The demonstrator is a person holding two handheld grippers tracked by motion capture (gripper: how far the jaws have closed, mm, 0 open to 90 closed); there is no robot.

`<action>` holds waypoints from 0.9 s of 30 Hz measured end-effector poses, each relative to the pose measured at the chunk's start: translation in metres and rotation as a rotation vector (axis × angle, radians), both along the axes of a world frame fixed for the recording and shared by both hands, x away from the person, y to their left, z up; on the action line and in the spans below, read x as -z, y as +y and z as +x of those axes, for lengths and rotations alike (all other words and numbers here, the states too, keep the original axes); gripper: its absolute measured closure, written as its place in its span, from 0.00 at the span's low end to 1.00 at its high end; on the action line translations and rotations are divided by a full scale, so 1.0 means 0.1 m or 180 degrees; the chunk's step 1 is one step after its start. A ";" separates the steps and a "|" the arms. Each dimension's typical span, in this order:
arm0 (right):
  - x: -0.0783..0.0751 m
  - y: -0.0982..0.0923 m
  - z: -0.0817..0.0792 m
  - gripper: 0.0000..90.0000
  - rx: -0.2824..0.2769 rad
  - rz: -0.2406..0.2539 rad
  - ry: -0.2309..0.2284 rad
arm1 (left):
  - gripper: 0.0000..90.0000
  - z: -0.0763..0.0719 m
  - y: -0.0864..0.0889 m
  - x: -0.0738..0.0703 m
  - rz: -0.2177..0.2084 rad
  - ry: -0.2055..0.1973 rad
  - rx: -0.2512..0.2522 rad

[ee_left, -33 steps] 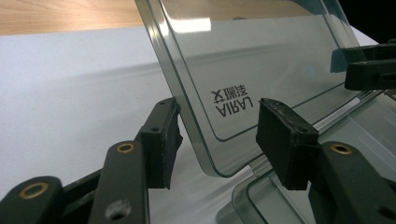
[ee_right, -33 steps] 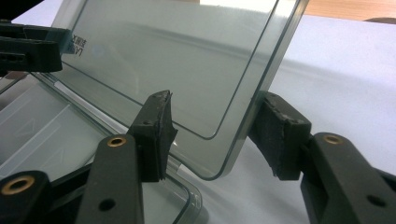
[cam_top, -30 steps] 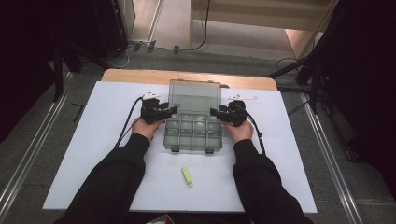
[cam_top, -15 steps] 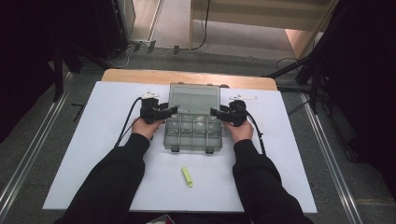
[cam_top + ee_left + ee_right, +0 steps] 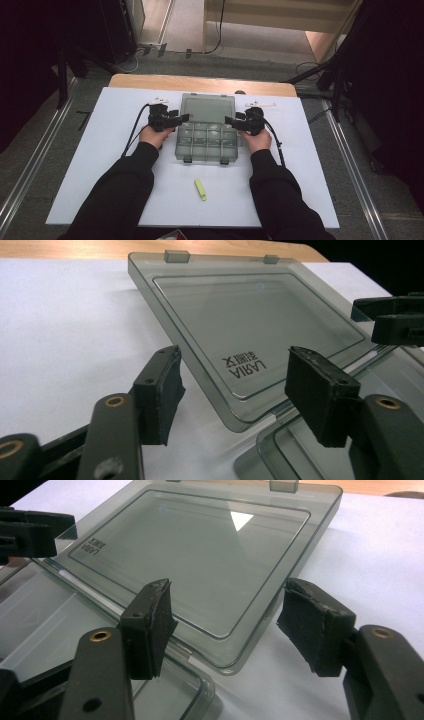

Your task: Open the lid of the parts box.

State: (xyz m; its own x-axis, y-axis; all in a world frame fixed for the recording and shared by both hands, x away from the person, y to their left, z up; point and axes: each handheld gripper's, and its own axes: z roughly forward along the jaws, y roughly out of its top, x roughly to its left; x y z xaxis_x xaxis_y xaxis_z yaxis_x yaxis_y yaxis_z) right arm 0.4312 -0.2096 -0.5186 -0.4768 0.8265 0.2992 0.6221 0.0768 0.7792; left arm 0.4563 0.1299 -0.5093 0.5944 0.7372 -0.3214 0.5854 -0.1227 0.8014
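Left tongs (image 5: 230,390) spread, just opening | right tongs (image 5: 225,625) likewise | box lid (image 5: 207,107) corners between, unpinched

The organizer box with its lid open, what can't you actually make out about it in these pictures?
- Contents of the organizer box: high view, compartments too small and glary to tell.
- Its front latches: high view, too small to read their state.
- Small print under the lid logo: left gripper view, too fine to read.
- Yellow object: high view, too small to identify.
- Box base: both gripper views, cut off by the bottom edge.
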 end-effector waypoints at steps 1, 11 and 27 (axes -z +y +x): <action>-0.01 0.00 -0.01 0.42 -0.0005 0.0003 -0.0015 | 0.42 0.00 0.00 -0.01 -0.0005 -0.0002 0.0005; -0.16 -0.01 -0.10 0.38 -0.0149 0.0037 -0.0029 | 0.38 -0.08 0.04 -0.16 0.0013 -0.0026 0.0119; -0.36 0.03 -0.29 0.34 -0.0538 0.0184 0.0008 | 0.36 -0.22 0.07 -0.39 -0.0126 0.0030 0.0388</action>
